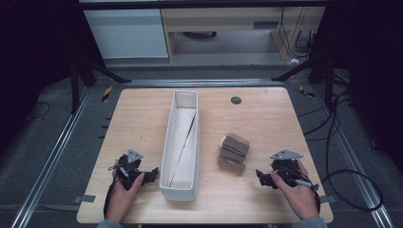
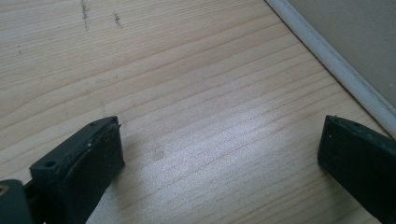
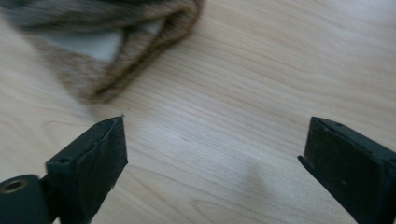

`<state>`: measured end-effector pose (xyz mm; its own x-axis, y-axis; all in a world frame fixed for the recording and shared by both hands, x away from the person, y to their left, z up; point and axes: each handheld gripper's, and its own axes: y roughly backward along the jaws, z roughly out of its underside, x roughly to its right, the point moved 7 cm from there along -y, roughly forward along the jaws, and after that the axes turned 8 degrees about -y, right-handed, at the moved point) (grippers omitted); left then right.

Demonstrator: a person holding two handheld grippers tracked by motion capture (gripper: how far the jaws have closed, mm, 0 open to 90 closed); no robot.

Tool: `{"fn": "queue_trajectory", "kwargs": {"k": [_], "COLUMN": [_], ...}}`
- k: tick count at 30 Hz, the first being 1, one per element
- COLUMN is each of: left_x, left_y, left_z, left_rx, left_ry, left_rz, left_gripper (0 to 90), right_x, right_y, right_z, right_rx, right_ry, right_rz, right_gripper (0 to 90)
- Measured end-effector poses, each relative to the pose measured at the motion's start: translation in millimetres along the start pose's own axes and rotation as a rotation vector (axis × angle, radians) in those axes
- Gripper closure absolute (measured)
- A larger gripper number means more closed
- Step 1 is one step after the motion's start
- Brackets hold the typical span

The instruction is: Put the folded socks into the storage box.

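Looking down in the high view: wooden table point(image 1: 142, 114) w/ a long white bin point(image 1: 183, 142) running near-to-far at centre-left. Inside the bin a pale flat sheet or divider point(image 1: 183, 137) lies along its length on a slant; can't tell the material, no other contents visible. Right of the bin, apart from it, sits a folded brown knit cloth point(image 1: 234, 151) on the bare tabletop, outside the container. Small dark round grommet point(image 1: 236, 100) far side of the table. Left gripper point(image 1: 148, 175) rests near-left, just beside the bin's near end, held by the left hand point(image 1: 124, 190); right gripper point(image 1: 262, 178) near-right, held by the right hand point(image 1: 297, 190), close to the cloth's near-right side, not touching.

Left gripper view: jaws spread wide, nothing between them, only wood grain below. White bin wall point(image 2: 345, 70) crosses the upper right corner.

Right gripper view: jaws also released, wide apart, empty. Brown knit cloth point(image 3: 140, 51) lies ahead at upper left, blurred, w/ a pale patch at its fold; clear of both jaws.
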<state>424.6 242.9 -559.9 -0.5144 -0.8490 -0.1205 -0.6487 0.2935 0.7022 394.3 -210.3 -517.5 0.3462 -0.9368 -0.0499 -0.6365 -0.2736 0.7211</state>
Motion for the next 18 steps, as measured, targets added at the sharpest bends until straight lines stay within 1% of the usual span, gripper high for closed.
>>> {"fn": "queue_trajectory", "kwargs": {"k": [1, 2, 3, 4, 5, 6, 9, 10, 12, 15, 17, 18], "left_x": [0.0, 0.1, 0.1, 0.1, 0.1, 0.1, 0.1, 0.2, 0.1, 0.2, 0.2, 0.2], "left_y": [0.1, 0.2, 0.2, 0.3, 0.3, 0.2, 0.2, 0.1, -0.3, -0.2, -0.2, -0.2], "left_z": [0.1, 0.2, 0.2, 0.2, 0.2, 0.1, 0.1, 0.0, -0.4, -0.2, -0.2, -0.2], "left_rx": [0.0, 0.0, 0.0, -0.001, -0.001, 0.0, -0.001, 0.0, -0.002, -0.001, 0.0, 0.0], "left_ry": [0.0, 0.001, 0.001, 0.0, 0.0, 0.001, 0.0, 0.002, 0.002, 0.002, 0.002, 0.002], "left_rz": [0.0, -0.002, -0.002, -0.001, -0.001, -0.001, -0.001, -0.001, 0.001, 0.0, 0.0, 0.0], "left_gripper": [0.0, 0.0, 0.0, 0.0, 0.0, 0.0, 0.0, 0.0, 0.0, 0.0, 0.0, 0.0], "right_x": [0.0, -6.4, -6.4, -11.2, -11.2, -16.7, -21.6, -21.6, -23.2, -26.5, -33.4, -33.4], "right_y": [0.0, 4.4, 4.4, 7.9, 7.9, 10.4, 13.8, 13.8, 16.7, 20.3, 22.6, 22.6], "right_z": [0.0, -7.2, -7.2, -14.7, -14.7, -24.8, -38.9, -38.9, -48.4, -62.0, -76.0, -76.0], "right_rx": [0.0, -0.012, -0.012, -0.016, -0.016, -0.022, -0.014, -0.014, -0.007, -0.019, -0.028, -0.028], "right_ry": [0.0, 0.036, 0.036, 0.076, 0.076, 0.09, 0.083, 0.083, 0.089, 0.132, 0.174, 0.174], "right_rz": [0.0, -0.008, -0.008, -0.01, -0.01, -0.026, -0.046, -0.046, -0.046, -0.031, -0.036, -0.036], "right_gripper": [9.4, 9.8, 9.8, 9.8, 9.8, 9.2, 7.2, 7.2, 7.7, 10.7, 15.3, 15.3]}}
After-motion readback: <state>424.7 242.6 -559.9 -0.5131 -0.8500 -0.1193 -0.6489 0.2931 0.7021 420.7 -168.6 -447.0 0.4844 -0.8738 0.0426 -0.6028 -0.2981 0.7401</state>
